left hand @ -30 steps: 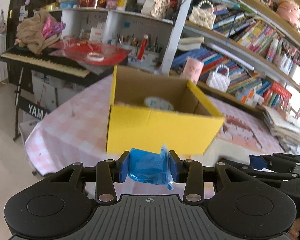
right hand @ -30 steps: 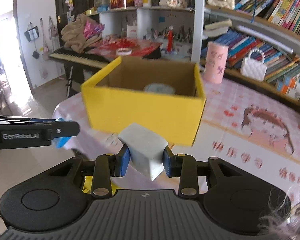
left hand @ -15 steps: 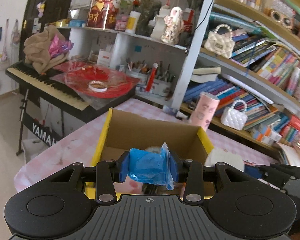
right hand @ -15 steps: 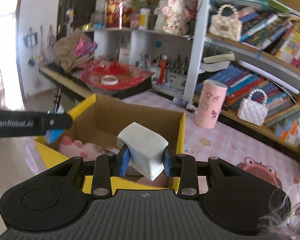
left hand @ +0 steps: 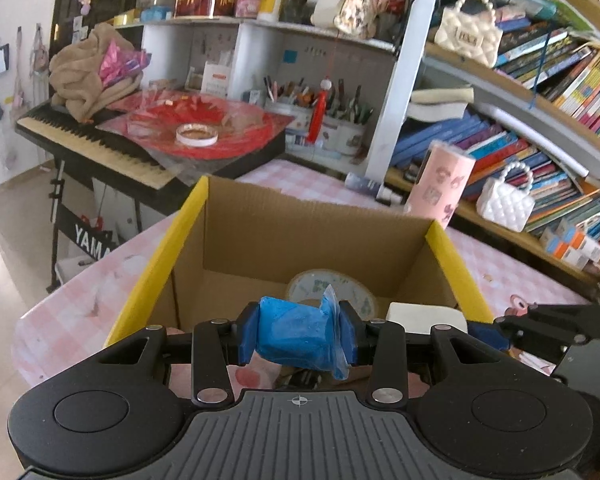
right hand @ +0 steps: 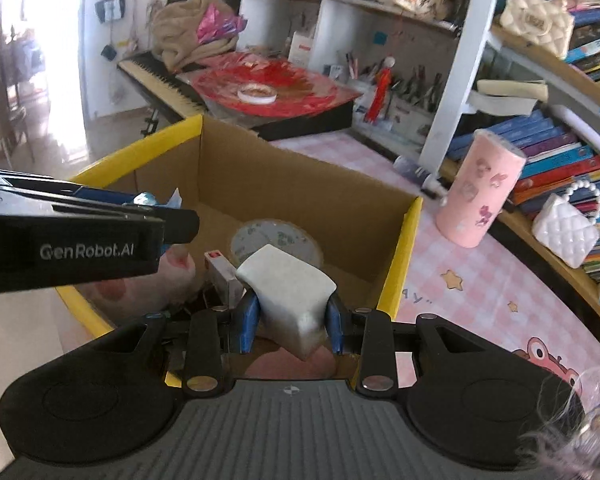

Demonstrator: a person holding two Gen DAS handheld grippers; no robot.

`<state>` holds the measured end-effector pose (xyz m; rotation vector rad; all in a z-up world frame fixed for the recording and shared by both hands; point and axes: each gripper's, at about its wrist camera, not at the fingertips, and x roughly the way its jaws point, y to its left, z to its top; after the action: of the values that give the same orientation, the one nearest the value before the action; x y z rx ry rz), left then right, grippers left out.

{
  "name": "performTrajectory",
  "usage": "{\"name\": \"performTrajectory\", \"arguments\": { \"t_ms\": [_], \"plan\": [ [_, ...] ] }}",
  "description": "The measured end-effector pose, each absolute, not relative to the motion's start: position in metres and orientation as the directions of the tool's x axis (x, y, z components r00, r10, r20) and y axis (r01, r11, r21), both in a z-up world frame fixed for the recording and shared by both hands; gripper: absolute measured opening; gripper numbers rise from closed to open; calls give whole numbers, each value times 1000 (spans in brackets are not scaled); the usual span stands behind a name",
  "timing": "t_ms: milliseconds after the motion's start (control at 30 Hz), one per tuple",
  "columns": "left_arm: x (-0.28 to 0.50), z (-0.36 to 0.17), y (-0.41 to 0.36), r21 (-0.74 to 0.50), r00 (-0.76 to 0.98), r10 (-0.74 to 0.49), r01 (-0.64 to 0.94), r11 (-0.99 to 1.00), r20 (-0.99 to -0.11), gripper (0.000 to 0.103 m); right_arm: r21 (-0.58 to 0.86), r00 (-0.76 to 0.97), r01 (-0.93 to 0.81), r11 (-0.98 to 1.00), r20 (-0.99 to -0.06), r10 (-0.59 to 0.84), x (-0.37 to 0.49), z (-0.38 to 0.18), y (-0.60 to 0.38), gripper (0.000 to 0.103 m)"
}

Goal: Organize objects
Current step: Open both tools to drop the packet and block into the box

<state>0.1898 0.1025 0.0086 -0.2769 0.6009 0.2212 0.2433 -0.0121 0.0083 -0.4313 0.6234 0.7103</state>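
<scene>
Grippers over the box, both loaded. My left gripper has its fingers pinched on a blue wrapped packet, whose loose film corner sticks up beside the right-hand pad. My right gripper has its fingers pinched on a white block, held tilted so one corner points down below the pads. Both loads hang above the open yellow cardboard box, over its near side; from the right wrist view the left gripper crosses above the box's left wall. From the left wrist view the white block shows just beside the box's right wall.

On the box floor lies a round patterned disc toward the far wall, with a small white-and-red carton and a pink soft thing nearer the near-left corner. I cannot tell whether either load touches these.

The box stands on a pink checked tablecloth, near the table's left edge. A pink cylindrical tin stands upright on the cloth beyond the box's right wall, well apart from it. A keyboard carrying a red plastic-wrapped sheet lies past the table's far-left edge.
</scene>
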Motion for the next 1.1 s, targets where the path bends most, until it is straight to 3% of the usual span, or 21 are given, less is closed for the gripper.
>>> {"name": "performTrajectory", "arguments": {
  "t_ms": [200, 533, 600, 700, 1100],
  "plan": [
    [203, 2, 99, -181, 784, 118, -283, 942, -610, 39, -97, 518, -747, 658, -706, 483, 257, 4, -11, 32],
    [211, -12, 100, -185, 752, 110, -298, 937, -650, 41, -119, 523, -756, 644, -701, 485, 258, 2, -7, 37],
    [208, -11, 100, -181, 757, 114, -295, 938, -643, 49, -118, 536, -746, 655, -689, 487, 253, 4, -11, 38],
    [202, -5, 100, -188, 780, 126, -299, 936, -612, 69, -136, 591, -712, 689, -645, 484, 243, 12, -22, 53],
    [161, 47, 65, -155, 888, 70, -157, 975, -455, 92, -117, 772, -549, 828, -452, 448, 190, 55, -83, 63]
  ]
}}
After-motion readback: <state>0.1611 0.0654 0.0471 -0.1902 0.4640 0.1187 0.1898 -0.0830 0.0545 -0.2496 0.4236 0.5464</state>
